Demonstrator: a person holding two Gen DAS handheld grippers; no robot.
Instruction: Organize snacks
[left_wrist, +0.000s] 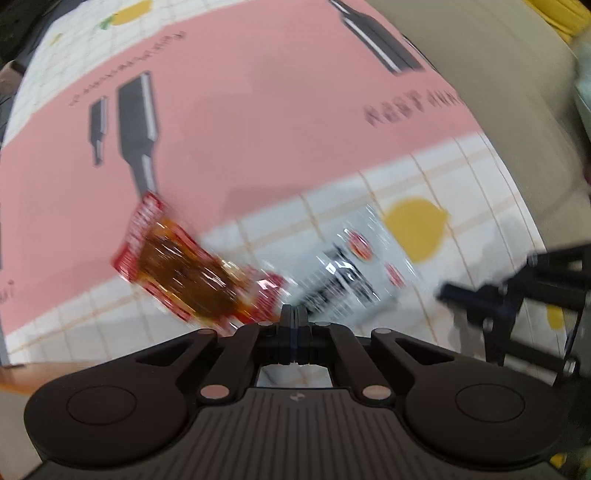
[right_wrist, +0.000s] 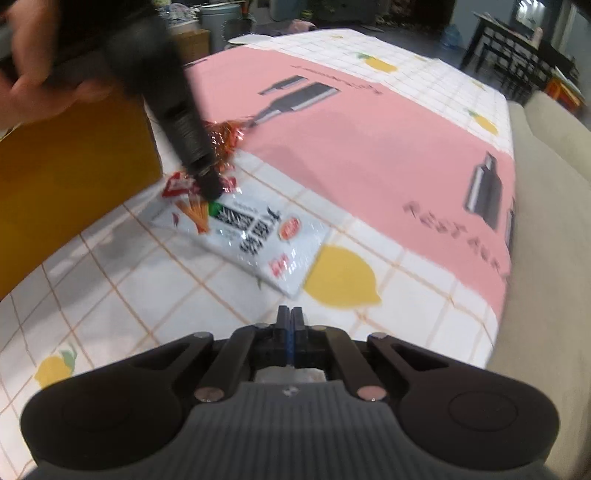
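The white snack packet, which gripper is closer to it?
Left. The left gripper is right at the white packet's end, beside the red packet. The right gripper is shut, a little short of its near corner.

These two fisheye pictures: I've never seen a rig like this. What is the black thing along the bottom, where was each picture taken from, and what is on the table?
The black shape along the bottom of each picture is a handheld two-finger gripper; a person carries one in each hand, with a camera looking forward along its fingers. One picture comes from the left gripper, the other from the right gripper. Both have their fingers pressed together and appear to hold nothing. On the lemon-print tablecloth lie a white snack packet and a red and orange snack packet beside it. In the right view, the left gripper's tip reaches down right by the packets; blur hides whether it touches them. A yellow-brown box stands nearby.
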